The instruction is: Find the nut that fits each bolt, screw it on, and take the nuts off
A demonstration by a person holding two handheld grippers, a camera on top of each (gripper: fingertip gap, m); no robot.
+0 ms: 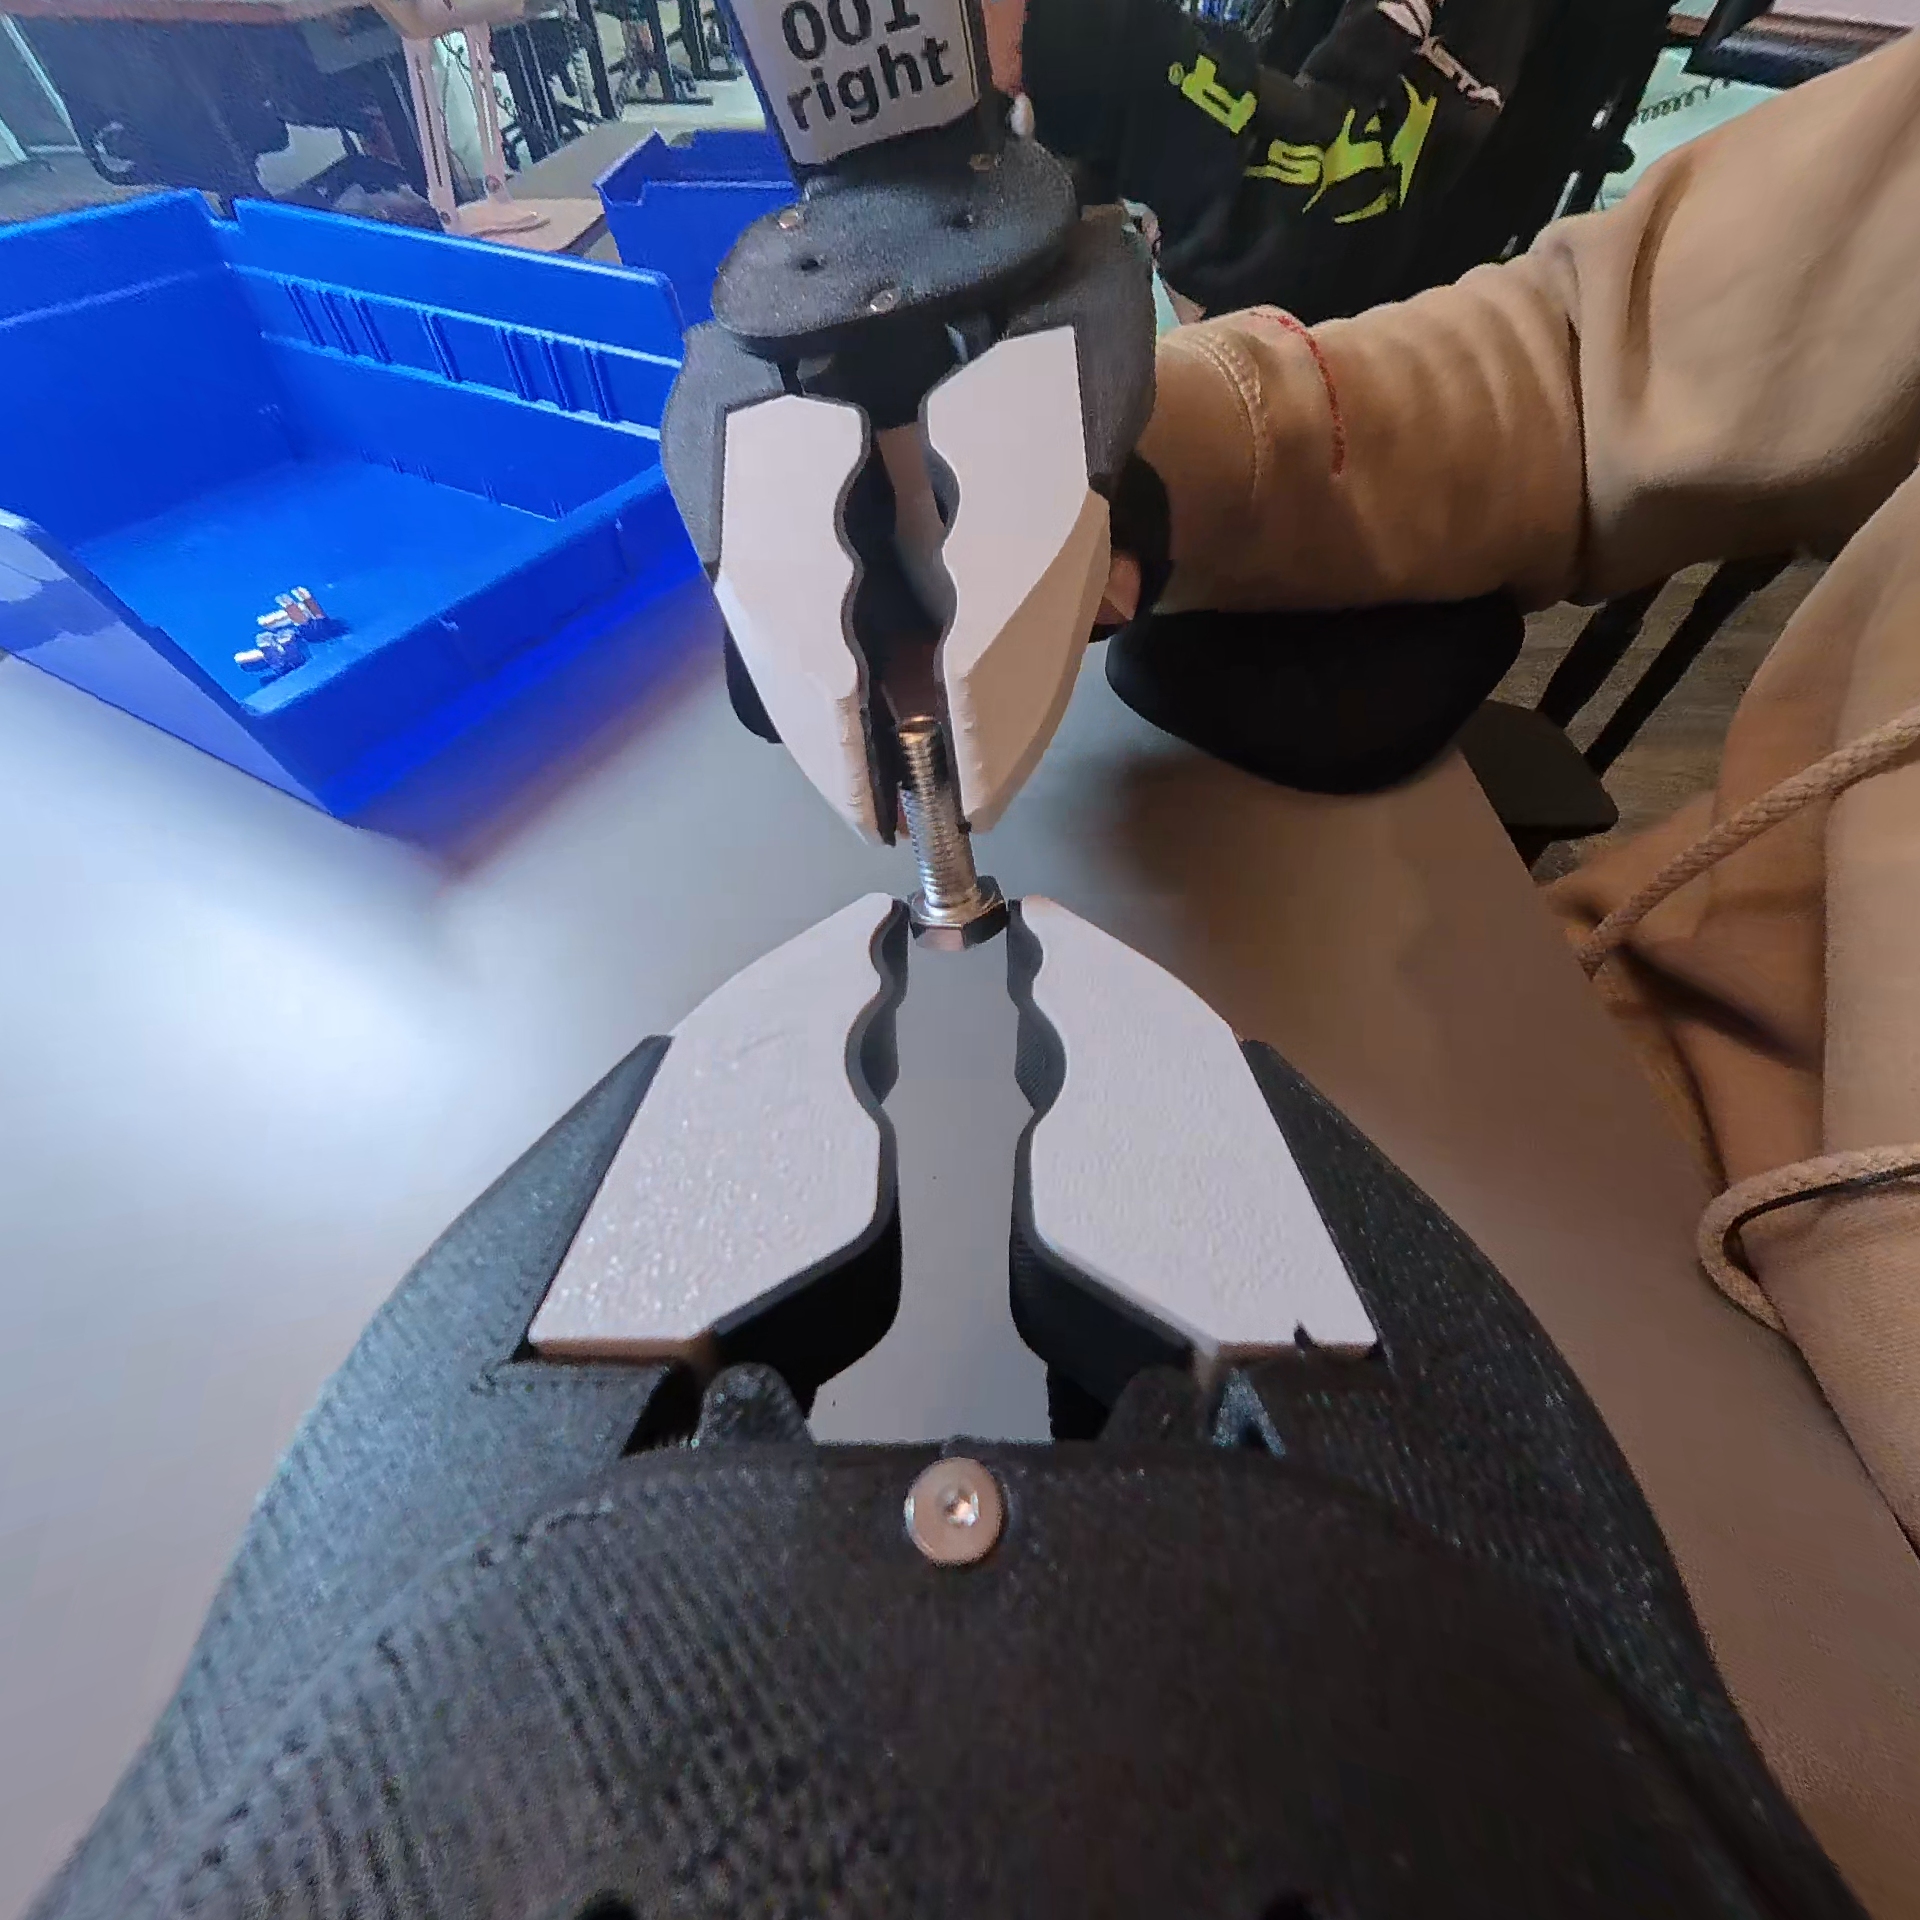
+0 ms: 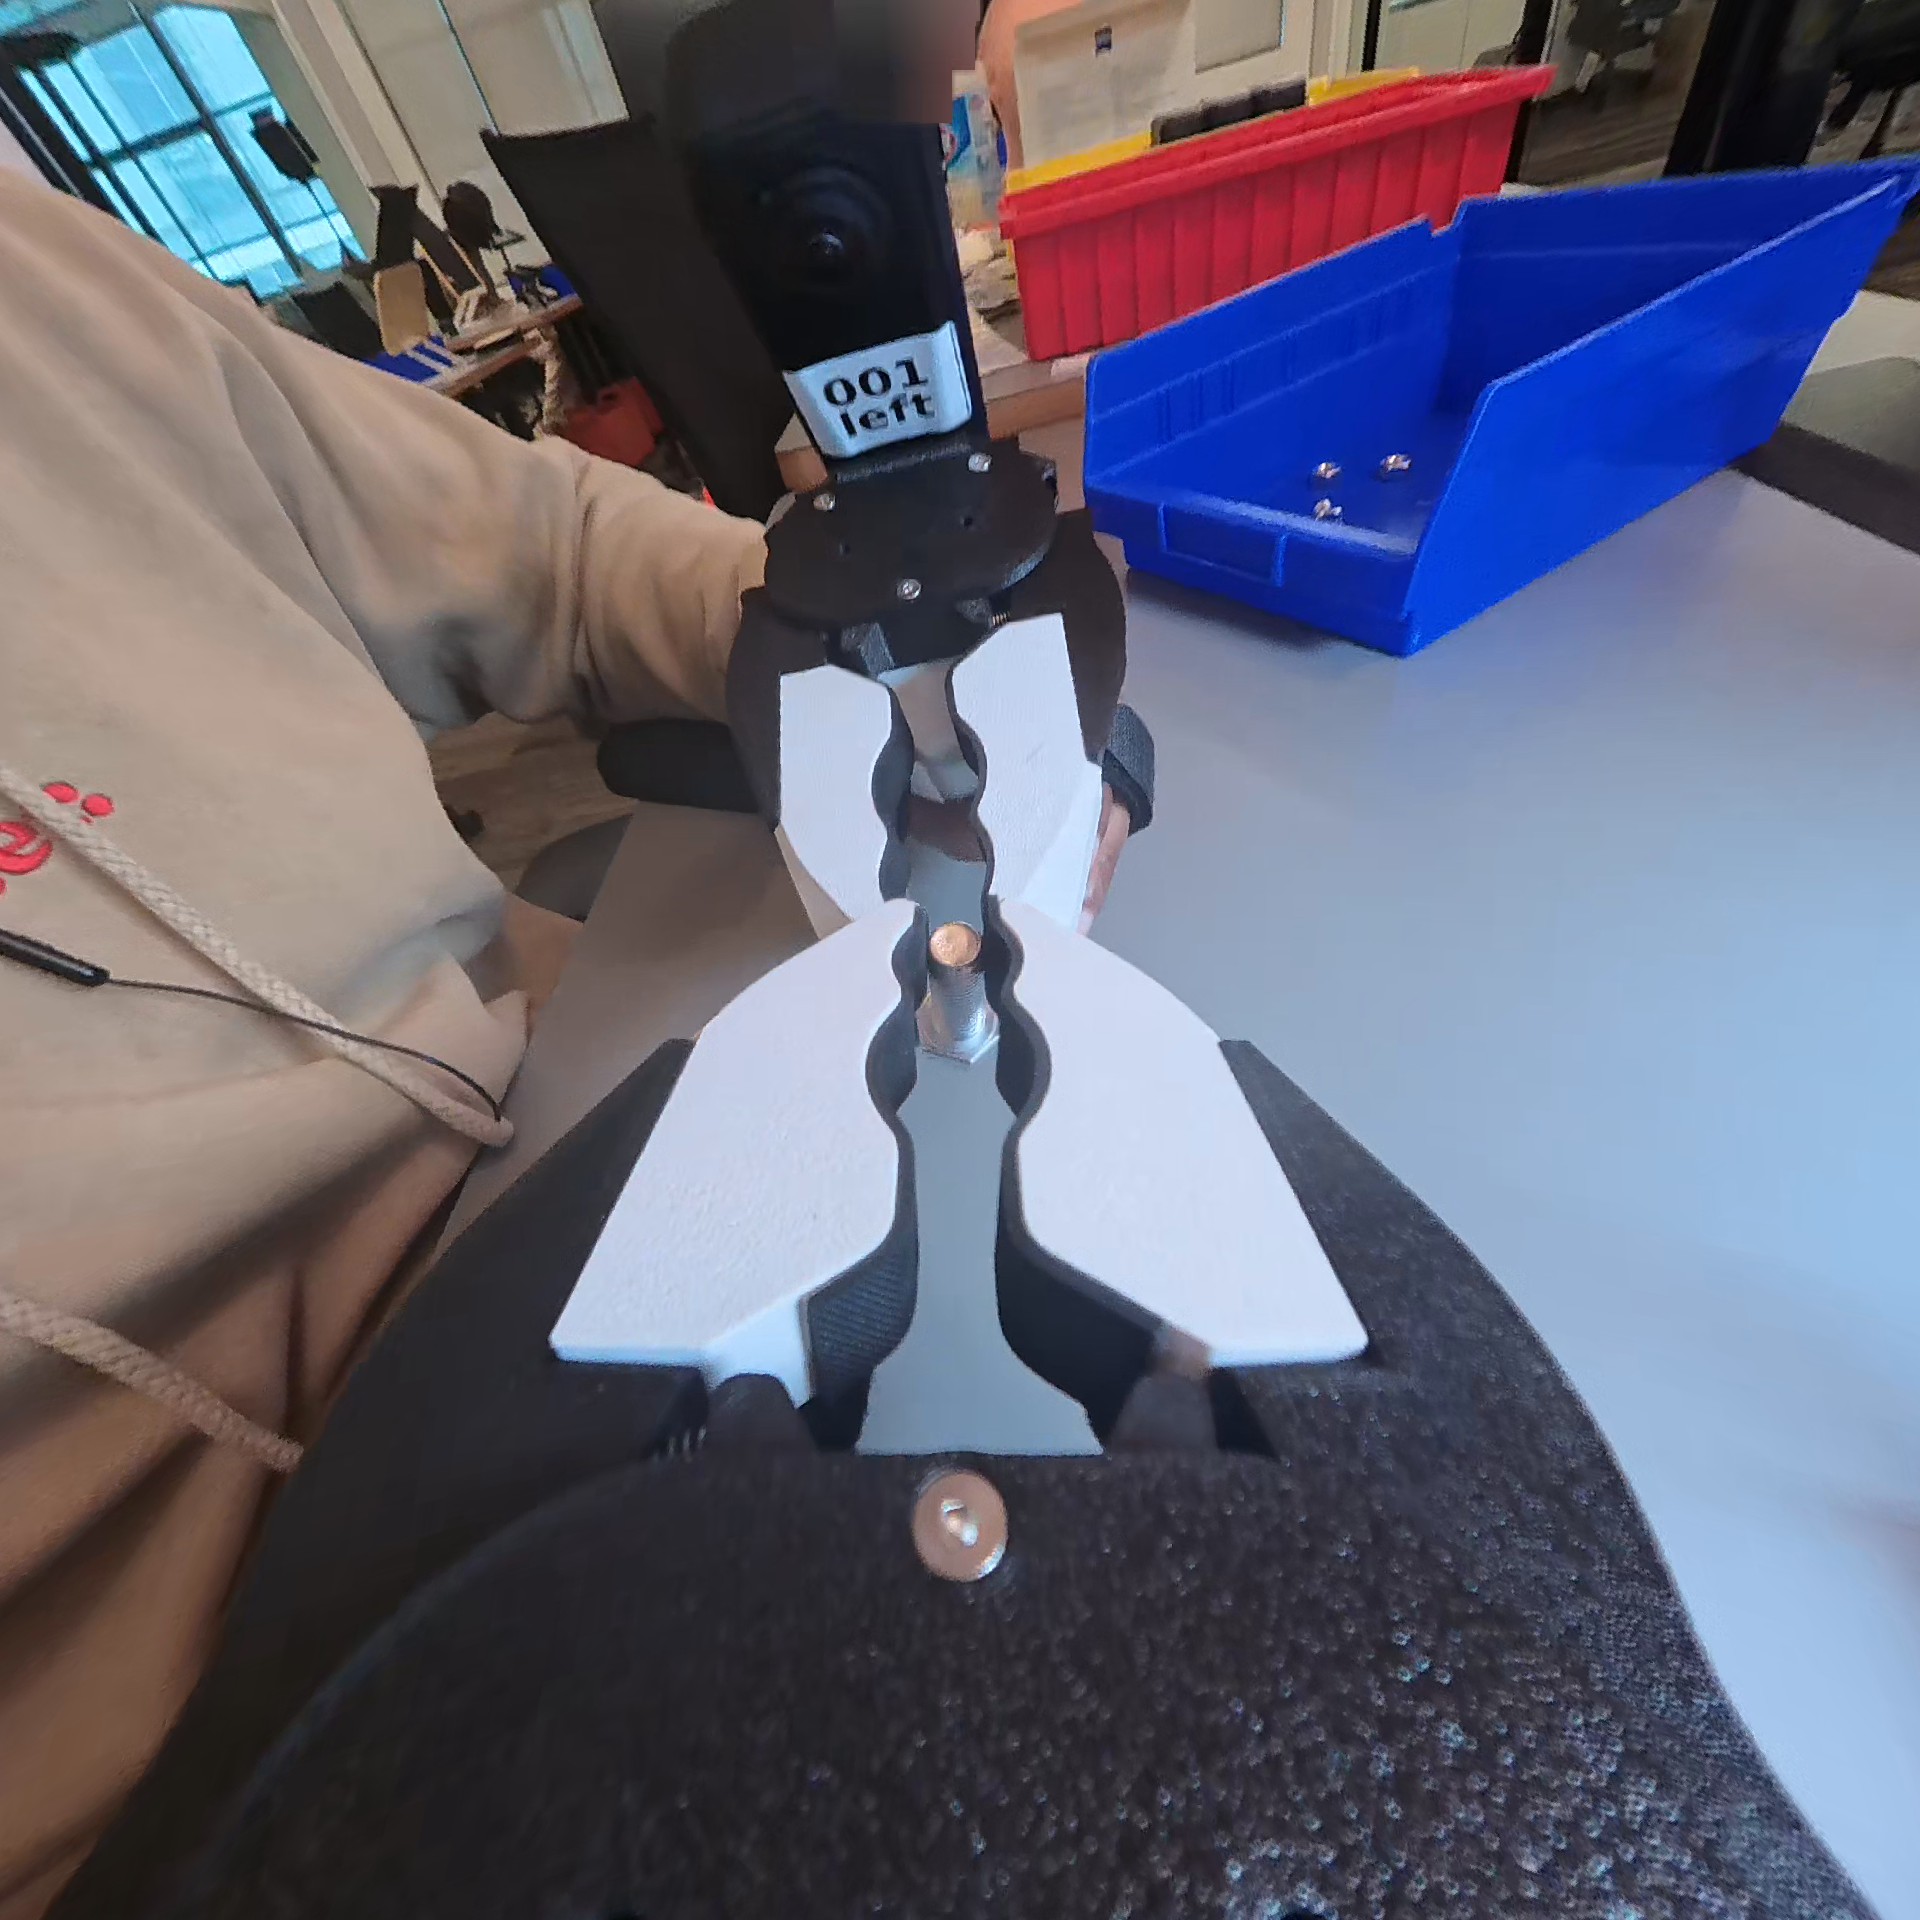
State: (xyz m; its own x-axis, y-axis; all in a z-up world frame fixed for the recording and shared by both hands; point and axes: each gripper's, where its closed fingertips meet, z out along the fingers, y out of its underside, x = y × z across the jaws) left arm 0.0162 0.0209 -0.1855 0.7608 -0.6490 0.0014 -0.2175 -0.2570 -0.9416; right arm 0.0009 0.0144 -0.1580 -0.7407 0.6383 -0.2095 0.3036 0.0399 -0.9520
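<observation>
A silver bolt [image 1: 935,857] stands roughly upright above the grey table [image 1: 312,1039], held between both grippers. My left gripper [image 1: 956,914] is shut on the hex end [image 1: 956,925] at the bolt's lower end; I cannot tell whether that hex is a nut or the head. My right gripper [image 1: 928,826] comes in from above and is shut on the threaded shaft. In the right wrist view my right gripper [image 2: 956,920] clamps the shaft [image 2: 951,997] just under its flat tip, and the hex end [image 2: 956,1042] shows below. The left gripper [image 2: 940,873] faces it, tips hidden.
A blue bin [image 1: 364,468] at the left holds several small silver fasteners [image 1: 281,629]; another blue bin [image 1: 696,197] stands behind it. In the right wrist view a blue bin [image 2: 1455,416] holds three nuts [image 2: 1351,483], with a red bin [image 2: 1247,239] behind. Beige sleeves [image 1: 1507,395] flank the grippers. Only a small space, under 4 cm, lies between the two pairs of fingers.
</observation>
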